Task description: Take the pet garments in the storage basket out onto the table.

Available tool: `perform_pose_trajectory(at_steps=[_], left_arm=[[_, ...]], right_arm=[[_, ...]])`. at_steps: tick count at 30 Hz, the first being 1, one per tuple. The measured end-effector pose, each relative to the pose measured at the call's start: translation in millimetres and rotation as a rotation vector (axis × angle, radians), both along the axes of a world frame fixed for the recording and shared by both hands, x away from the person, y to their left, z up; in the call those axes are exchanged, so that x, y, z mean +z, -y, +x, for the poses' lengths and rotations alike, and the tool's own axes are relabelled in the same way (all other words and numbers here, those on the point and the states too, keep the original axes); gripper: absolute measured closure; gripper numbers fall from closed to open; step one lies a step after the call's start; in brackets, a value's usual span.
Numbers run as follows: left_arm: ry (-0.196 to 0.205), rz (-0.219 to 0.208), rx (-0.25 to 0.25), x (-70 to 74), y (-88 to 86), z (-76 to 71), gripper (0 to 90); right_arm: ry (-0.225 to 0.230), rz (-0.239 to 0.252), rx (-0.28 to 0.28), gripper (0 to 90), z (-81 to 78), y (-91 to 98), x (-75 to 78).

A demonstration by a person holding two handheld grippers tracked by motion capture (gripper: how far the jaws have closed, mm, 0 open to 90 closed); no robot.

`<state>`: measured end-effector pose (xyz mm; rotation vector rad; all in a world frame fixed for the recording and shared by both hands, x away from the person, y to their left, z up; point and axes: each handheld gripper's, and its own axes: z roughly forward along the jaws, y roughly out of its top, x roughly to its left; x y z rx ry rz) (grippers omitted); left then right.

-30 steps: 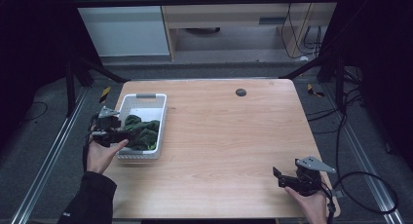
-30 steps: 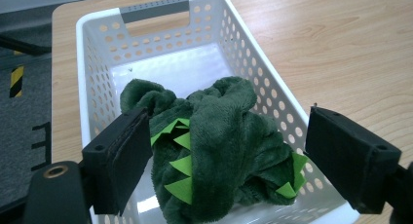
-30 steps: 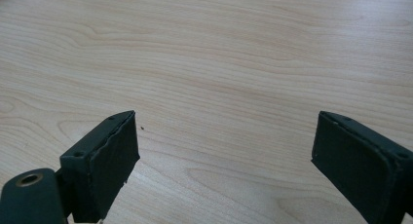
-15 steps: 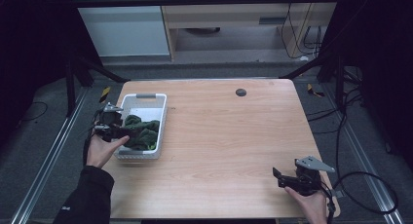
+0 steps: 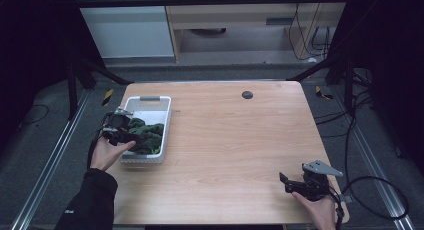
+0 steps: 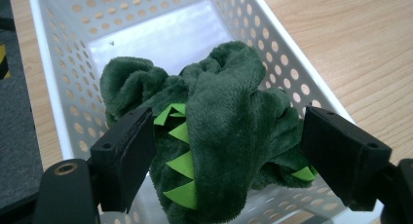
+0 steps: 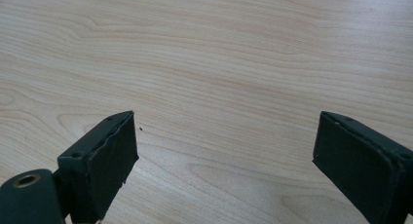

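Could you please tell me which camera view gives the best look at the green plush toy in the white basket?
The left gripper view: the green plush toy sits close up between the open left tongs, its light green spikes clear. The high view shows it small and dark in the white basket. The right gripper view faces bare table.

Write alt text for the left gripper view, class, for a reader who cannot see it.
A dark green plush toy with bright green spikes lies in a white perforated basket, between the two open black jaws of the left hand-held gripper. The basket stands on a light wooden table.
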<state>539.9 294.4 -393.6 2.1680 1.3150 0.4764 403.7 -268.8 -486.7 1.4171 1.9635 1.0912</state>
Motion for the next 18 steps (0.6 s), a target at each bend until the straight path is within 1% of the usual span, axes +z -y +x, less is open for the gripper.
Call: perform_pose_trajectory(at_steps=[4,10,11,18], left_arm=[[-0.012,0.002,-0.006,-3.5,3.0,0.6,19.9],[-0.033,0.02,-0.019,-9.0,6.7,3.6,19.9],[-0.034,0.02,-0.02,-9.9,7.2,3.9,19.8],[-0.051,0.048,-0.021,-17.2,11.2,8.0,19.9]], right_arm=[[-0.009,0.005,0.0,8.7,-0.1,-0.5,0.2],[-0.017,0.008,0.003,8.2,0.1,-1.0,-0.3],[-0.012,0.001,0.004,8.1,0.6,-0.7,-0.9],[-0.014,-0.004,0.009,7.8,1.1,-0.8,-1.4]])
